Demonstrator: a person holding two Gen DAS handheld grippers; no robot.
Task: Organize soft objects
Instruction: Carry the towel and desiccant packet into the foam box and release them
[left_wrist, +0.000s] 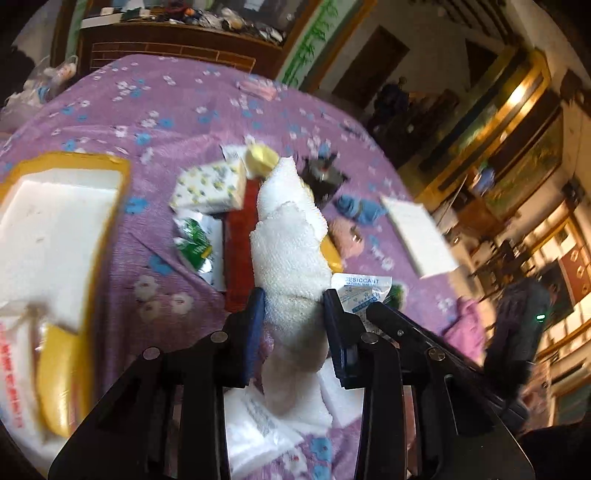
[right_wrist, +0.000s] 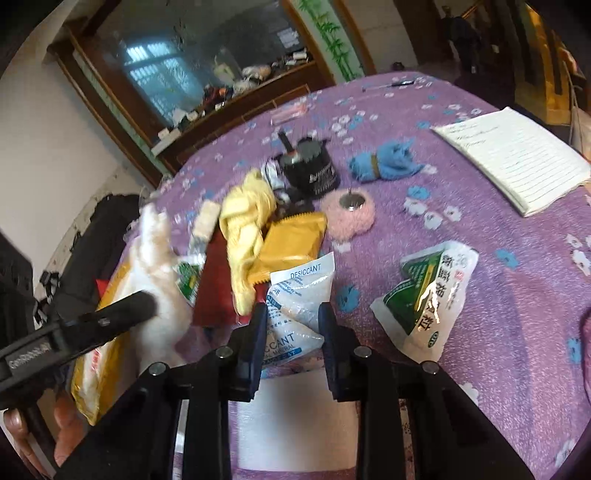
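1. A purple flowery cloth (right_wrist: 498, 295) covers the table.
2. The left gripper (left_wrist: 293, 314) has its jaws squeezed on a white fluffy towel (left_wrist: 288, 229), lifted over the pile.
3. The right gripper (right_wrist: 291, 325) pinches a desiccant bag (right_wrist: 299, 295) by the yellow cloth (right_wrist: 243, 221).

The word "DESICCANT" is showing in blue print on the white translucent granule-filled sachet (right_wrist: 301, 295), while the green-and-white foil packet (right_wrist: 428, 291) is displaying Chinese characters too blurred to read.
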